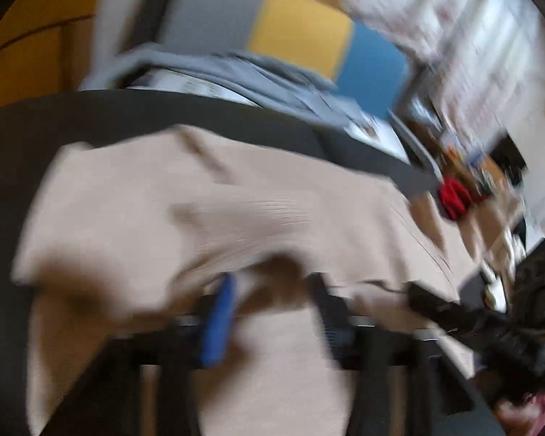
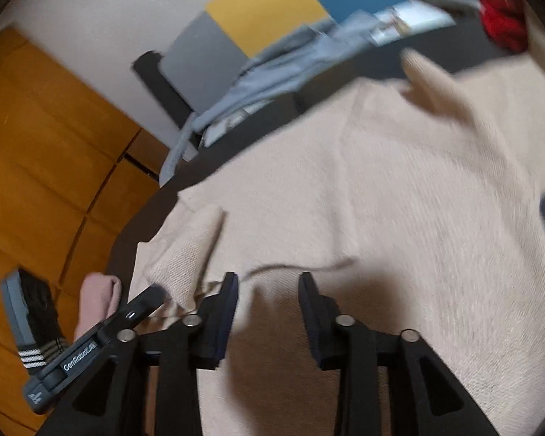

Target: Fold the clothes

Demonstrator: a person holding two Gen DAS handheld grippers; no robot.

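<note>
Gaping right gripper (image 2: 269,283) over beige sweater (image 2: 399,200); left gripper (image 1: 269,290) blurred, perhaps pinching it; "GenRobot.AI".

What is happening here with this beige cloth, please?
A person with a two-finger gripper in each hand is folding a beige knitted garment spread on a dark surface. The right gripper is open above the garment near its lower edge, holding nothing. The left gripper is over the same garment, where the fabric bunches up between its fingers; that view is too blurred to say if it grips. A grey garment lies farther back, untouched.
</note>
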